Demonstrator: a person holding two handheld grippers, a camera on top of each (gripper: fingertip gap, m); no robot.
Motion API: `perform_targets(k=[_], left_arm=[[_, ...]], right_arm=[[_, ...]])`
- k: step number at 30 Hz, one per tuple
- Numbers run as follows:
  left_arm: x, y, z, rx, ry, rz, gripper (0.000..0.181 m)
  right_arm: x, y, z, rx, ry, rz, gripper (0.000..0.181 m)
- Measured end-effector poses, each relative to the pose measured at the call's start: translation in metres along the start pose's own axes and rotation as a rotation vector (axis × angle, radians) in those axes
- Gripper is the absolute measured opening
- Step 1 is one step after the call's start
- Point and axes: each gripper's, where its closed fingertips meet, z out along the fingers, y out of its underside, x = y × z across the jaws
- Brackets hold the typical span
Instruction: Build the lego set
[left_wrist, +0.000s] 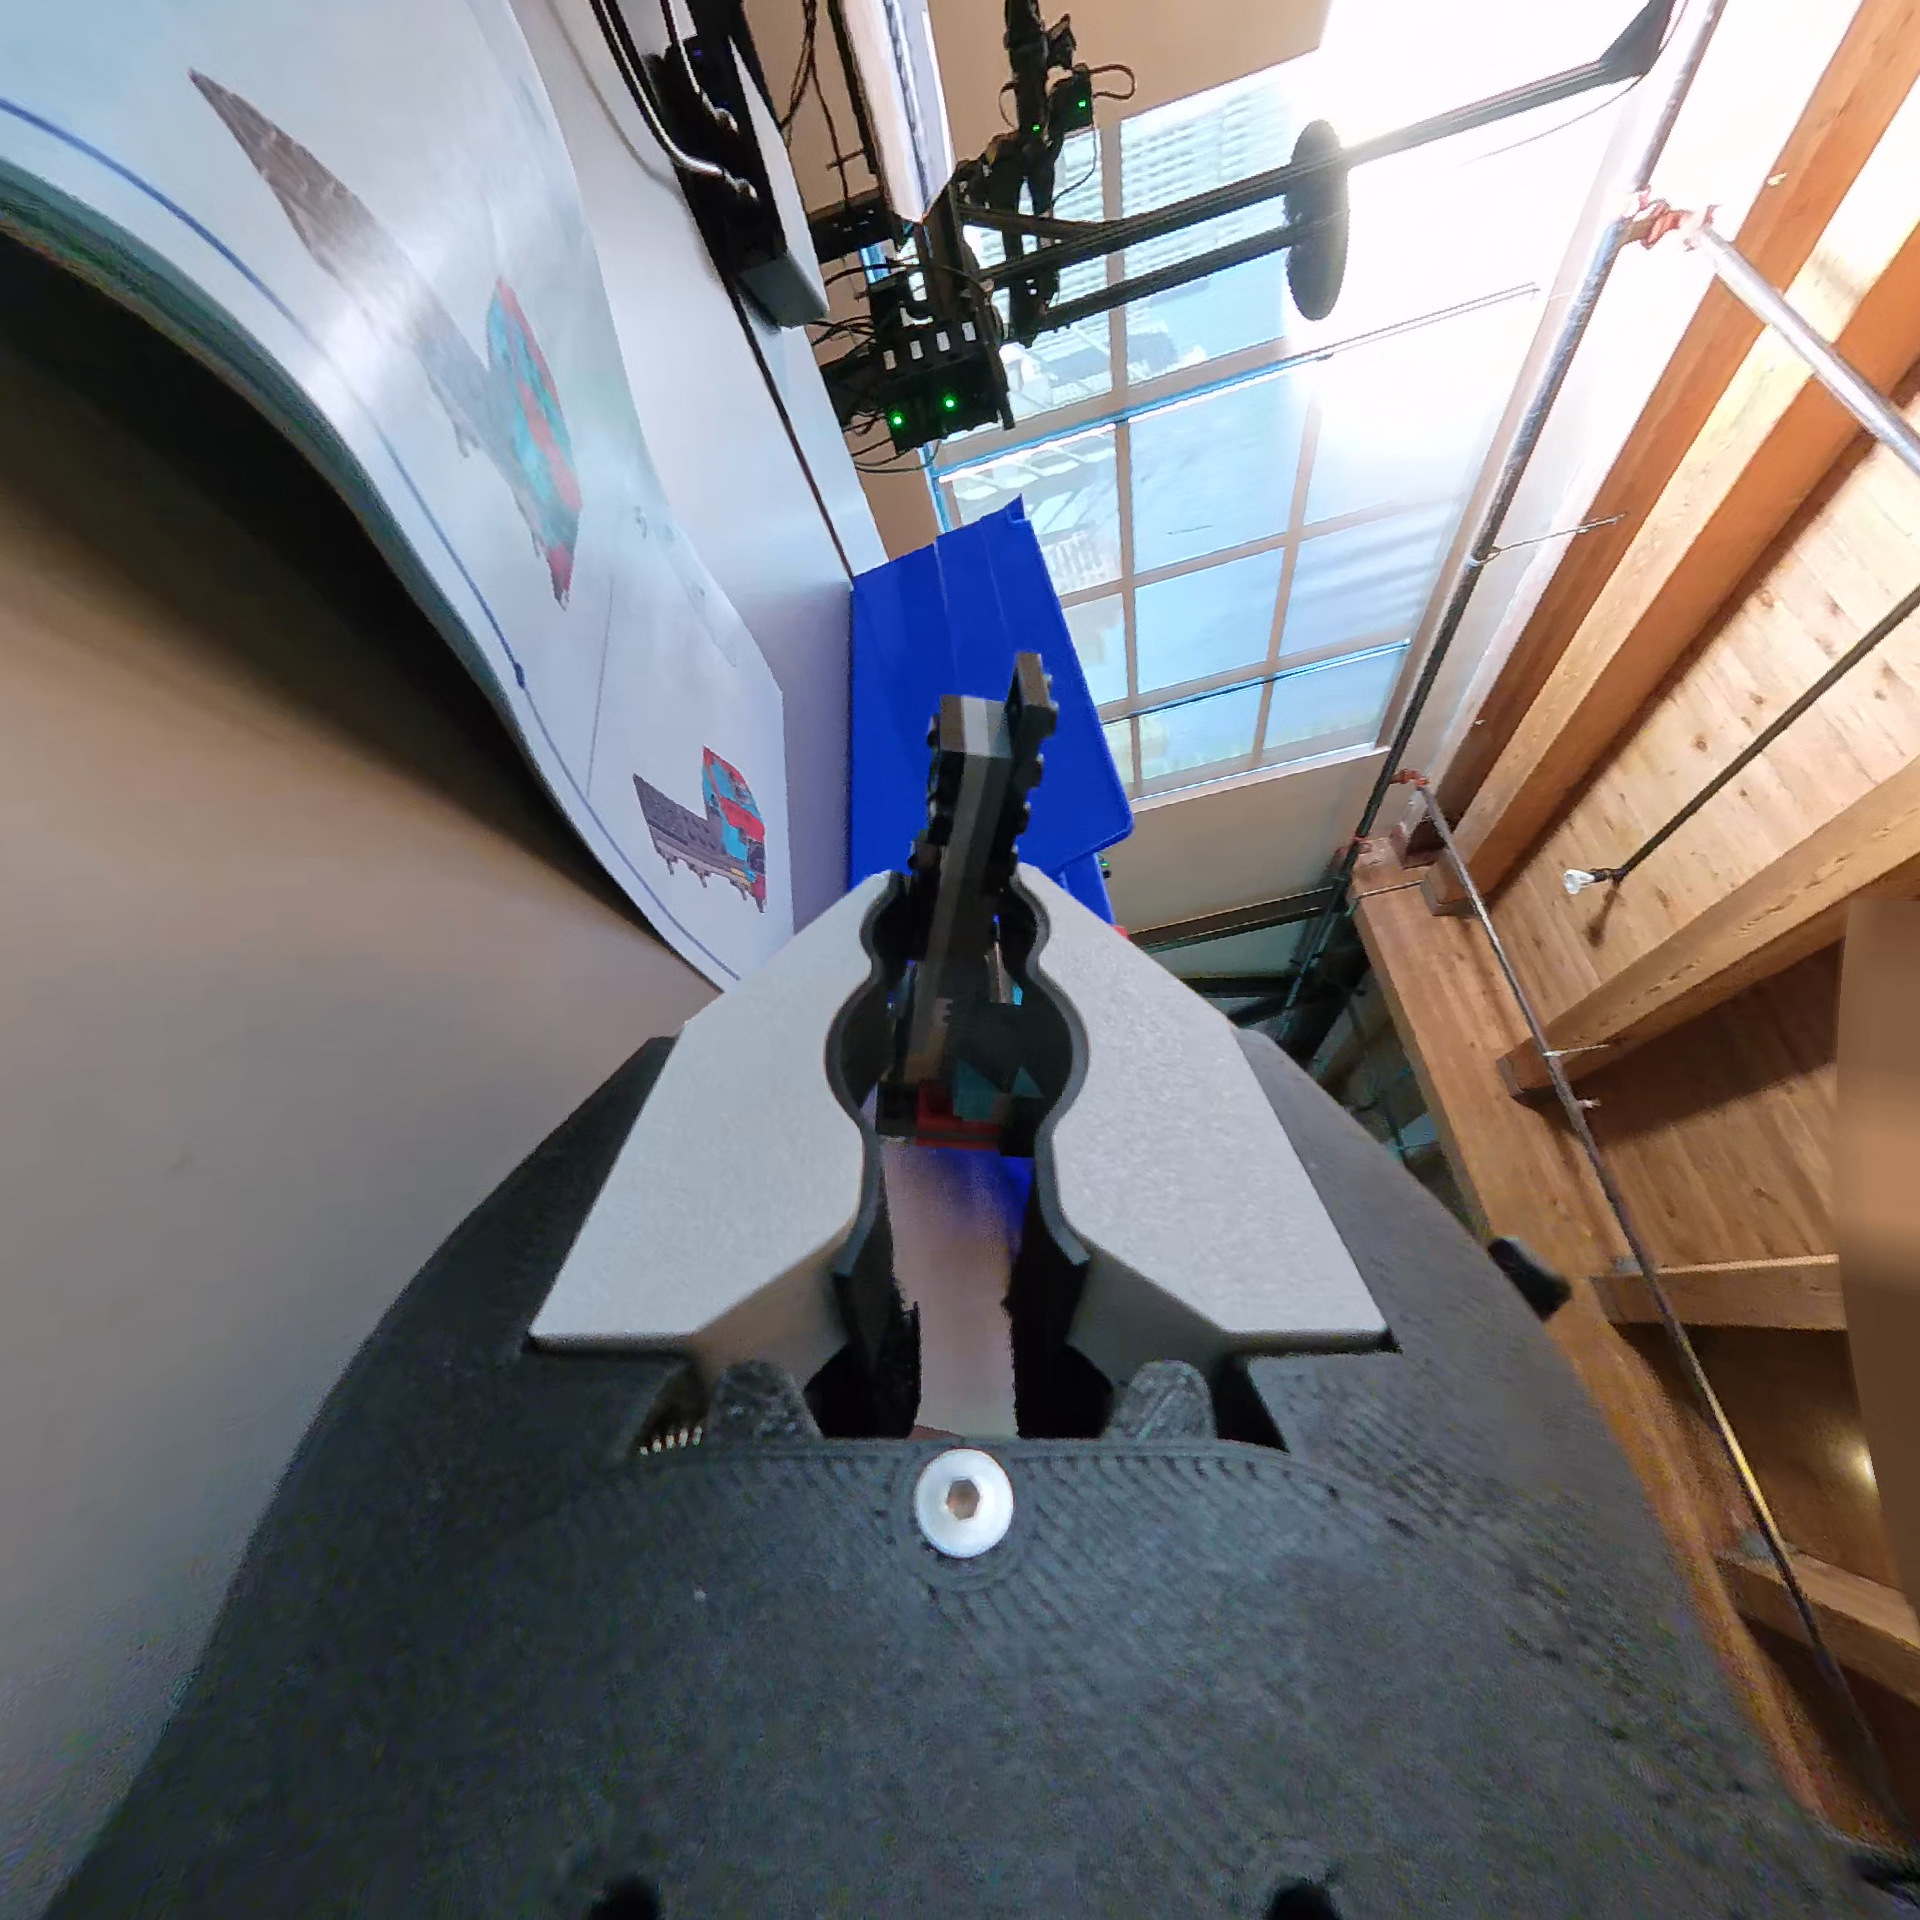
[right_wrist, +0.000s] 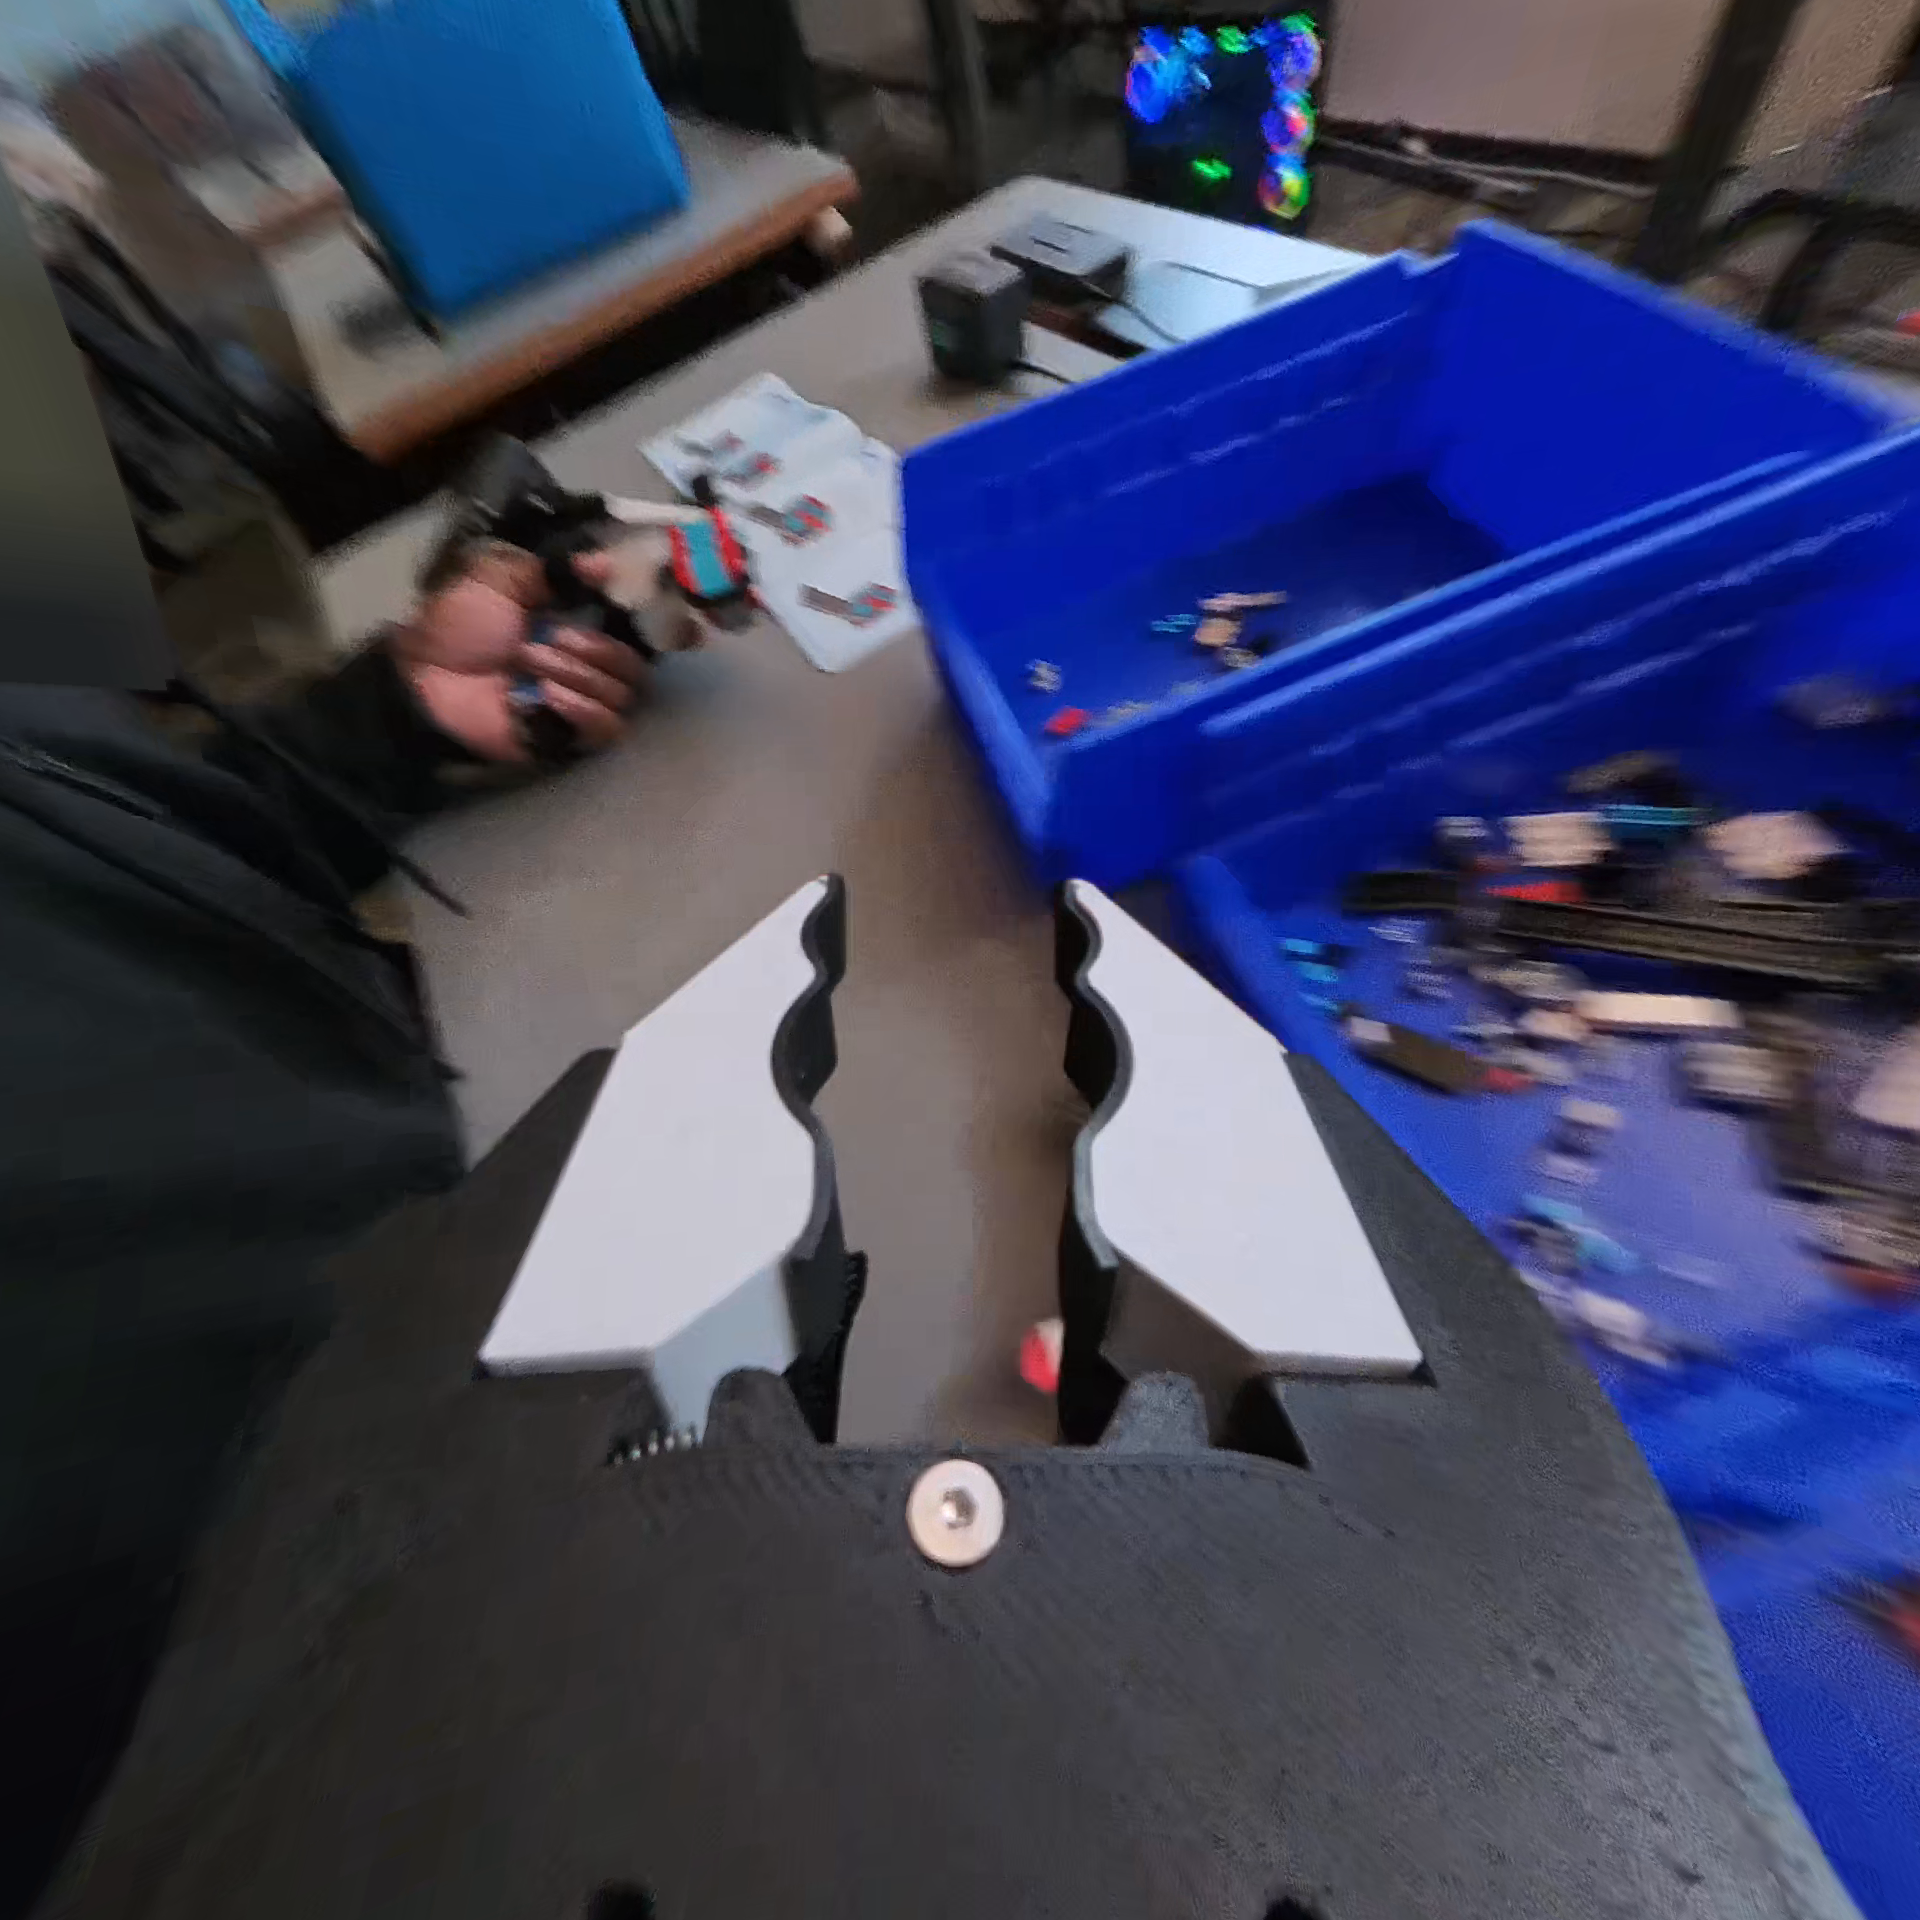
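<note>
In the left wrist view my left gripper (left_wrist: 956, 899) is shut on a partly built lego model (left_wrist: 971, 790). The model is a long dark grey and black piece with red and teal bricks at its base, and it sticks out past the fingertips. The right wrist view shows the same left gripper (right_wrist: 582, 551) farther off, held in a hand, with the teal and red part of the model (right_wrist: 707, 561) over the instruction sheet (right_wrist: 800, 499). My right gripper (right_wrist: 948, 899) is open and empty above the grey table (right_wrist: 727, 831), beside the blue bins. That view is blurred.
A blue bin (right_wrist: 1299, 582) with a few loose bricks stands at the right, and a nearer blue bin (right_wrist: 1662, 1195) holds several more. A small red and white piece (right_wrist: 1039, 1351) lies on the table. A black box (right_wrist: 971, 312) sits farther back. The instruction sheet (left_wrist: 499, 447) and a blue bin (left_wrist: 904, 665) lie behind the model.
</note>
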Motion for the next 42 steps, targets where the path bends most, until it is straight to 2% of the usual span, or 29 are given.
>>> perform_targets(k=[2,4,6,11,15,21,26,29,32,36,42], left_arm=[[-0.003,0.0,0.001,0.006,-0.028,0.01,0.017],[-0.006,-0.001,0.002,0.019,-0.057,0.021,0.017],[-0.009,-0.002,0.002,0.033,-0.086,0.033,0.017],[-0.013,-0.004,0.002,0.058,-0.137,0.07,0.017],[-0.012,-0.009,-0.002,0.095,-0.13,0.062,0.017],[-0.01,-0.012,-0.004,0.101,-0.086,0.027,0.017],[-0.006,-0.008,-0.002,0.068,-0.061,0.028,0.017],[-0.004,-0.008,-0.002,0.059,-0.041,0.02,0.017],[-0.003,-0.007,-0.002,0.056,-0.031,0.018,0.017],[-0.002,-0.008,-0.002,0.06,-0.023,0.023,0.017],[-0.001,-0.007,-0.002,0.057,-0.021,0.025,0.017]], right_arm=[[0.032,-0.005,-0.016,-0.108,0.091,-0.123,0.036],[0.058,-0.004,-0.021,-0.235,0.096,-0.249,0.032],[0.071,0.003,-0.017,-0.382,0.019,-0.365,0.025],[0.107,0.052,0.003,-0.871,-0.187,-0.536,0.009],[0.13,0.086,0.004,-1.207,-0.27,-0.549,0.006],[0.146,0.114,0.005,-1.461,-0.329,-0.499,0.002],[0.161,0.13,0.011,-1.548,-0.288,-0.536,0.002],[0.165,0.13,0.017,-1.516,-0.264,-0.532,0.003],[0.165,0.128,0.01,-1.531,-0.256,-0.511,0.002],[0.155,0.13,0.007,-1.513,-0.309,-0.475,0.002],[0.172,0.127,0.025,-1.438,-0.222,-0.542,0.005]])
